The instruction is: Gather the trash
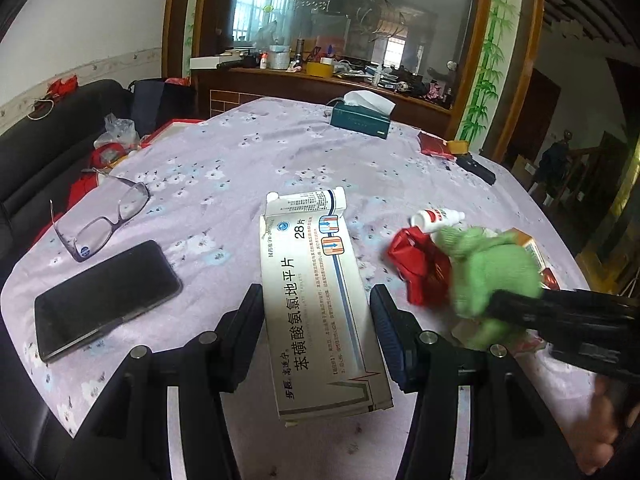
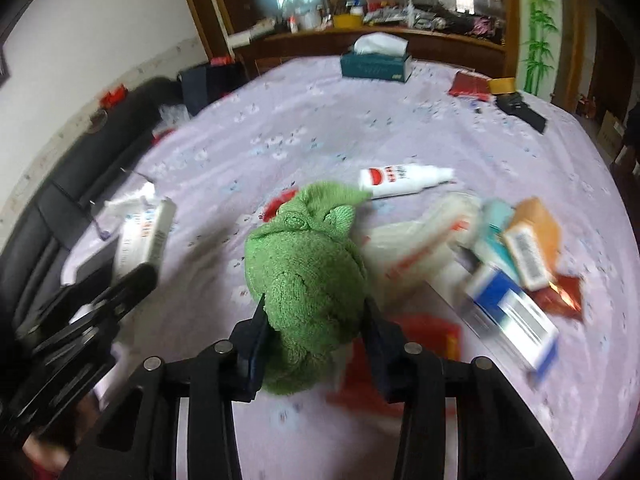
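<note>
The left tool [image 1: 316, 328] is clamped on a white medicine box [image 1: 320, 300], whose long axis runs straight ahead over the table [image 1: 248, 152]. The right tool [image 2: 314, 340] is clamped on a green knitted cloth [image 2: 308, 272]. The remaining litter, a red wrapper [image 1: 420, 268] and small boxes [image 2: 516, 264], lies just beside the right tool, likelier its job.

Soft daylight from the windows [image 1: 256, 12] reflected in the mirror lights both fisheye views evenly with faint shadows, edges bend and darken at the corners, and the right wrist view smears with motion blur around the boxes [image 2: 516, 280].
</note>
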The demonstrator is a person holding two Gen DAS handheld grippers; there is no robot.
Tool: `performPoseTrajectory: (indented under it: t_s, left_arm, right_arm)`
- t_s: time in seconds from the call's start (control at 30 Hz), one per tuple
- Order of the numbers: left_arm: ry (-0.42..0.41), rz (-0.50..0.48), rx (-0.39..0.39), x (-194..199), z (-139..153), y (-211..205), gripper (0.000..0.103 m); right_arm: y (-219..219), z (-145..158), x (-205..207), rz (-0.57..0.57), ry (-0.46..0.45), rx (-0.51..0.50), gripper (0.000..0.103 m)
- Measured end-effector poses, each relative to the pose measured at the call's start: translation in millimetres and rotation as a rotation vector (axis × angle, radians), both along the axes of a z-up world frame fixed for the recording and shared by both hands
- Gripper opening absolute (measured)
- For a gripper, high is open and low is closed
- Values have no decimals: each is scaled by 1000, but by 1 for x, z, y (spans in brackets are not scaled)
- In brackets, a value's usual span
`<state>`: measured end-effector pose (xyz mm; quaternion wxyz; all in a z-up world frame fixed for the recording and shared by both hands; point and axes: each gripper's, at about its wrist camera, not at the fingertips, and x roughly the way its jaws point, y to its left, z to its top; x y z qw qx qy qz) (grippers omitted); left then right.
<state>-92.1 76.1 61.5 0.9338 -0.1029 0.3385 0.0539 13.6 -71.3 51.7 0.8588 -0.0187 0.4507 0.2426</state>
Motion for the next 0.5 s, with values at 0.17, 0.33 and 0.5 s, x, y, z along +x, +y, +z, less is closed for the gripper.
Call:
performPoseTrajectory:
  t_s: [0.17, 0.33, 0.5]
  left_arm:
    - [-12, -45, 27, -5, 3, -29, 52]
    - [-24, -106, 45, -8, 8, -66, 53]
    - [-33, -155, 93, -13, 8, -103, 53]
  right_arm:
    - [-50, 17, -45, -24, -80, 64, 45]
    - [-87, 23, -71, -88, -140, 69, 45]
    - [-127, 20, -84, -188, -152, 79, 45]
